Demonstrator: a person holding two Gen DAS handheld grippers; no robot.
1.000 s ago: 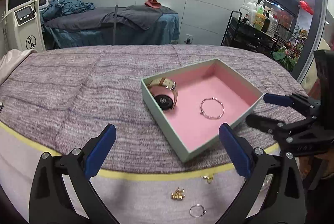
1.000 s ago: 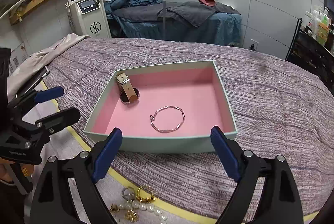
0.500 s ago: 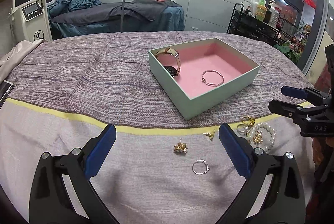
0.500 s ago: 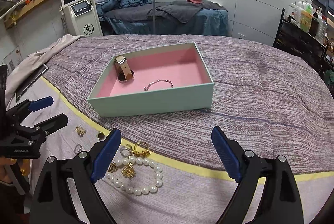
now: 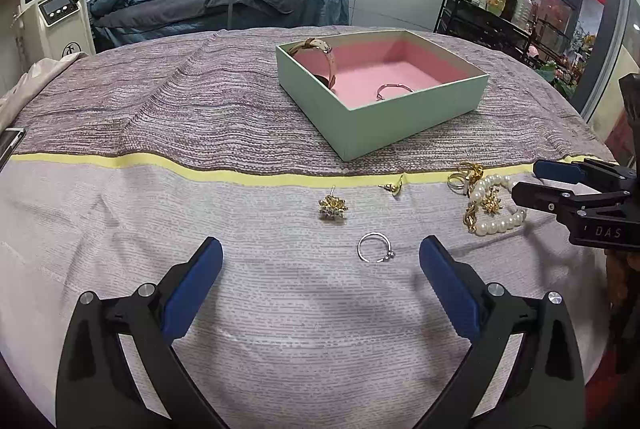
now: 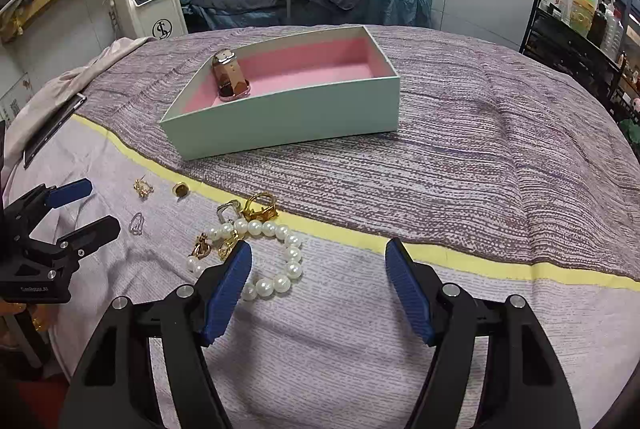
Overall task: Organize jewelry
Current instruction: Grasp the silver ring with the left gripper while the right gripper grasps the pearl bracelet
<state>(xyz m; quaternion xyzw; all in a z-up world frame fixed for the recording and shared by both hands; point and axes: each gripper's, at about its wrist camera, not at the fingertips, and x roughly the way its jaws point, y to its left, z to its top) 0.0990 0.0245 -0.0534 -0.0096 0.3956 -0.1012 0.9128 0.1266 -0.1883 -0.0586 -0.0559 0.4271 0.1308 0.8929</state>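
1. Since one second ago both grippers have pulled back from the box (image 5: 384,109) toward the near edge of the bed. Before, the views looked down into the box; now they show the loose jewelry on the pale cloth in front of the yellow stripe (image 5: 160,169).
2. The left gripper (image 5: 320,269) is spread wide and holds nothing. It hovers just behind the silver ring (image 5: 375,248).
3. The right gripper (image 6: 318,275) is also spread wide and empty. Its left finger (image 6: 226,289) is above the pearl bracelet (image 6: 276,261).
4. The box already holds a watch (image 5: 320,57) in its far left corner and a thin bangle (image 5: 394,89) on the pink lining.
5. Outside the box remain the ring, a gold flower earring (image 5: 333,207), a small gold stud (image 5: 393,187), and the pearl bracelet with some gold pieces (image 6: 260,209) touching it.
6. I judge that the step in hand is the reach for the next piece, so the task is only partly done.
7. The next move calls for lowering one gripper over a single piece, with the fingers on both sides of it, and closing low to the cloth. The ring is thin and lies flat, so it can slip. The pearls lie tangled with the gold pieces, so they may drag these along.
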